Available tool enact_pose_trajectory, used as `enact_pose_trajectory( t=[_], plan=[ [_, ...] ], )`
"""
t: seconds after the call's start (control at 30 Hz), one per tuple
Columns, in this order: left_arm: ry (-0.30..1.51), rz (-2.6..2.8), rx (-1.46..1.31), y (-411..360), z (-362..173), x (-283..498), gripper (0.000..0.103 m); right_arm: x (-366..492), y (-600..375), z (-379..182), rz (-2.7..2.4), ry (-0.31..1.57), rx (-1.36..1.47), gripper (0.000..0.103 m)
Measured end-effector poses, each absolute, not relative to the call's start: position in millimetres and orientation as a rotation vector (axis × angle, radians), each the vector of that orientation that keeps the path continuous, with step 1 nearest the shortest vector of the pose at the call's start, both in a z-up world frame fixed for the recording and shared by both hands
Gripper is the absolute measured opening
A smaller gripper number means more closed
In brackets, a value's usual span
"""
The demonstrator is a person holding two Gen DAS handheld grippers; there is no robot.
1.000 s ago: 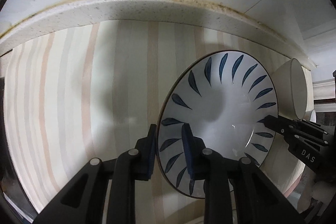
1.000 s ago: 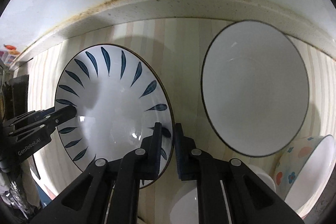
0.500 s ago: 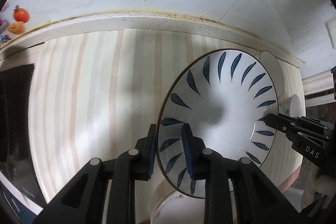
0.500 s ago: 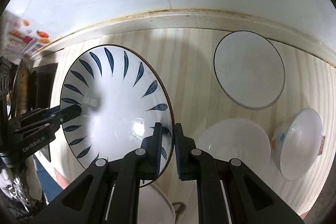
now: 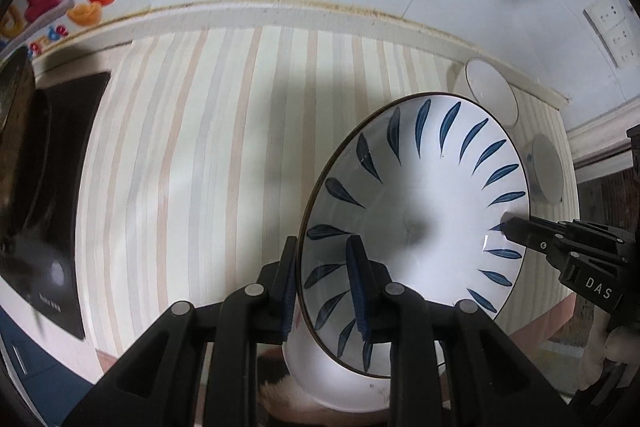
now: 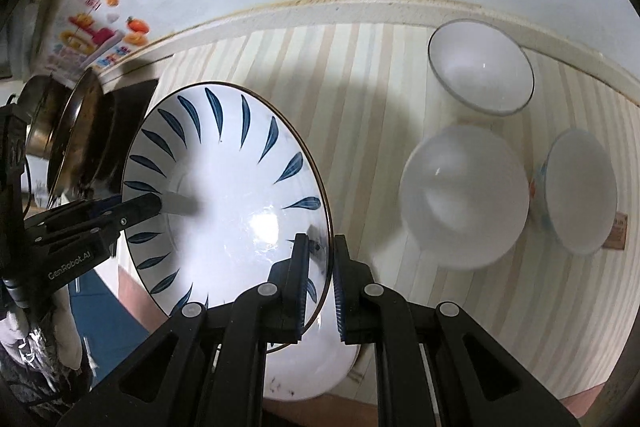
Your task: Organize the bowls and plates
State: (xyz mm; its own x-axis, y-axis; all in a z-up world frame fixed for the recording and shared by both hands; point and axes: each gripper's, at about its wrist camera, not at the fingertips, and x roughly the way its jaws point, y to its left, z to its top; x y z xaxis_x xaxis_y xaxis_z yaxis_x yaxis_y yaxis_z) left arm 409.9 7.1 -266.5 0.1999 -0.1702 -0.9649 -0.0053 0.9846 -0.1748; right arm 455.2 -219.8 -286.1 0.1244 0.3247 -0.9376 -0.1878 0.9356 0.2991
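Note:
A large white bowl with blue leaf marks [image 5: 420,211] [image 6: 224,195] is held in the air above the striped counter by both grippers. My left gripper [image 5: 320,287] is shut on its left rim. My right gripper [image 6: 320,279] is shut on its right rim; it also shows in the left wrist view [image 5: 560,247], and the left gripper shows in the right wrist view [image 6: 100,219]. On the counter to the right stand a white bowl with a dark rim [image 6: 480,67], a plain white bowl [image 6: 464,203] and a flower-patterned bowl [image 6: 580,191].
A black induction hob [image 5: 52,195] with a metal pot [image 6: 60,131] is at the left. The striped counter [image 5: 208,147] ends at a raised back ledge [image 5: 280,19] below the white wall. A wall socket [image 5: 612,27] is far right.
Both grippers have pulled back and up with the leaf bowl, away from the wall. More of the counter, the hob and the other bowls have come into view.

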Motion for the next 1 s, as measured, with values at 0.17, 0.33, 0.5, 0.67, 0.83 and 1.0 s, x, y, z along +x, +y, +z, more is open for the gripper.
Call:
enact_pose_trajectory(
  t=[0.17,0.33,0.5,0.67,0.83,1.0],
  plan=[
    [1.401,-0.106,-0.168,7.4,-280.5,380.6,0.021,423.4,-216.1,-301.4,0.395,1.427,0.111,0.013],
    [1.454,-0.100,-0.170,2.0,-303.9,361.7,0.021,398.1,-218.8,-329.0,0.398,1.475,0.102,0.013],
    [1.495,-0.098,-0.139,-5.7,-321.1,355.0,0.021,379.4,-221.1,-358.2,0.405,1.531,0.091,0.013],
    [1.518,-0.098,-0.123,-13.1,-333.2,353.1,0.021,367.4,-225.9,-375.8,0.399,1.561,0.087,0.013],
    [1.525,-0.088,-0.114,-14.1,-342.2,352.9,0.022,367.3,-231.1,-382.4,0.402,1.575,0.106,0.013],
    [1.533,-0.079,-0.115,-17.8,-350.9,355.8,0.022,370.1,-222.4,-389.0,0.402,1.586,0.116,0.013]
  ],
)
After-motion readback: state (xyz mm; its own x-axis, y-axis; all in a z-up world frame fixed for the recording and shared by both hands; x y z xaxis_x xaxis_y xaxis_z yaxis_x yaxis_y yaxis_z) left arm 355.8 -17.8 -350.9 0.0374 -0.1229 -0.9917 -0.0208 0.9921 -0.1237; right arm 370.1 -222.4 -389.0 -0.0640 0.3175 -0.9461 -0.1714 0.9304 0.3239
